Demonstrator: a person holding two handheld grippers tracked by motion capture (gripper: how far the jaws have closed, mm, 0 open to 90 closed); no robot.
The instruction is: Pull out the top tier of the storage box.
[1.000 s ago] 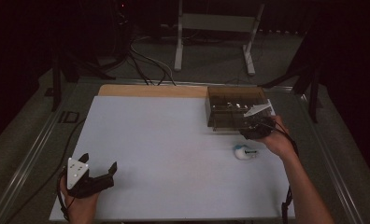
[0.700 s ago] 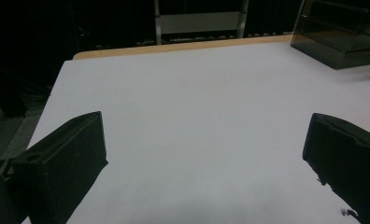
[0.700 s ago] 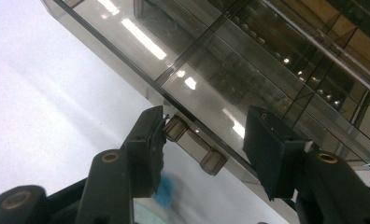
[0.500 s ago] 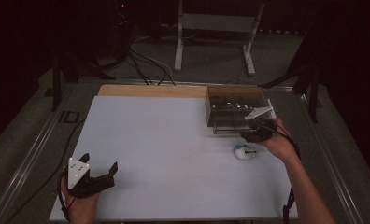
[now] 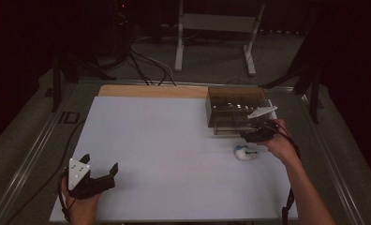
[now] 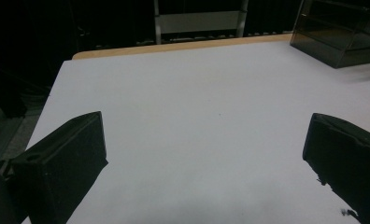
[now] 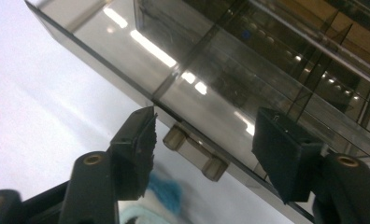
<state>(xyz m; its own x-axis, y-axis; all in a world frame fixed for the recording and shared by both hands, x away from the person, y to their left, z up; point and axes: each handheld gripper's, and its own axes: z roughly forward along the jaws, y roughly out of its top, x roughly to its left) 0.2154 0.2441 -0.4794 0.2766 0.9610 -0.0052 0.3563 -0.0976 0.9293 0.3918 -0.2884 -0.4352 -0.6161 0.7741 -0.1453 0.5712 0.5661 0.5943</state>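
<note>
A white table [image 5: 174, 154] filled the high view, and on its far right part sat a smoked clear plastic box [image 5: 235, 110] with drawers, the landmark for everything else here.

The right gripper [image 5: 255, 135] was held against the near right corner of the box, at its front face. In the right gripper view its two black jaws stood apart on either side of a small drawer handle [image 7: 195, 153], a short clear bar with two round posts that stuck out from the lowest drawer front. Neither pad touched the handle; there was a visible gap on both sides. The jaws had just been opening, with the handle between them but not gripped. The person's right hand [image 5: 279, 145] wrapped the gripper body, and the forearm ran back to the bottom edge of the high view.

Just in front of the box, on the table and close beside the right gripper, lay a small white and blue cloth [image 5: 246, 152]. The right gripper view showed a corner of it, blue and pale, below the jaws.

The left gripper [image 5: 99, 176] rested well away from the box, at the near left corner of the table, held low in the left hand [image 5: 78, 206]. Its jaws were spread wide with nothing between them, only bare white table ahead, and the box showed far off at the upper right of the left gripper view.
</note>
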